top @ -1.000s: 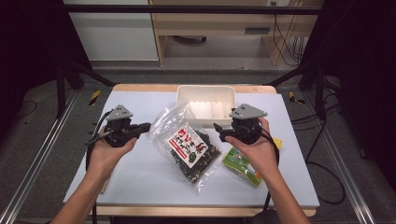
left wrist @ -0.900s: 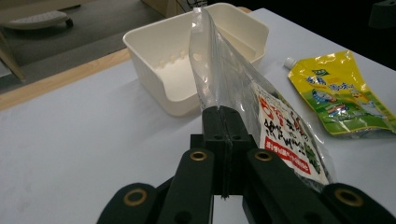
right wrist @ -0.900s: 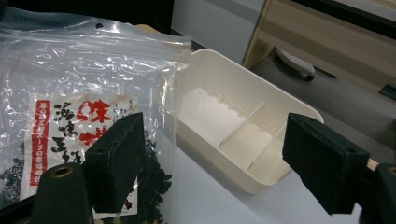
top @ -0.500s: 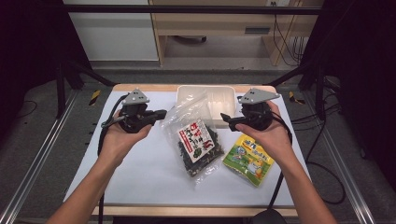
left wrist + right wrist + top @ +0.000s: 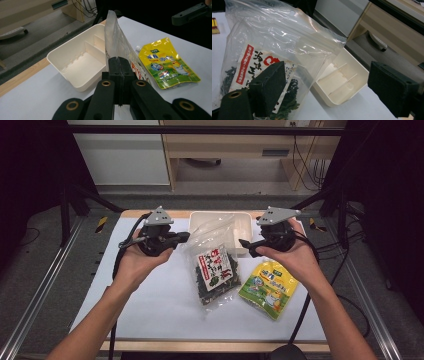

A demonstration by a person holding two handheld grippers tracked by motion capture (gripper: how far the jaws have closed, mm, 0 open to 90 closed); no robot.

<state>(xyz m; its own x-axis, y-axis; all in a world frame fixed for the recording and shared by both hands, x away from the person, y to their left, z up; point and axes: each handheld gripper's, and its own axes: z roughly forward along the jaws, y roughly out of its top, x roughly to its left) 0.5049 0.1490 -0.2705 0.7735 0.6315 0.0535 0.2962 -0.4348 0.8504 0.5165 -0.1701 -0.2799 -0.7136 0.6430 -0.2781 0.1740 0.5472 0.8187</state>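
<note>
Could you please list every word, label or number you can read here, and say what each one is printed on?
Clear seaweed bag: red and black East Asian characters on a white label with a red strip; print too distorted to quote.
Yellow-green pouch: large white characters above a cartoon picture; too blurred to read.
White divided tray: no text.
Left gripper, jaws shut on the bag's edge: no markings.

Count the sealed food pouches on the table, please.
2. The clear seaweed bag lies mid-table, its top edge pinched in the left gripper and raised over the white tray; the yellow-green pouch lies flat to its right.
</note>
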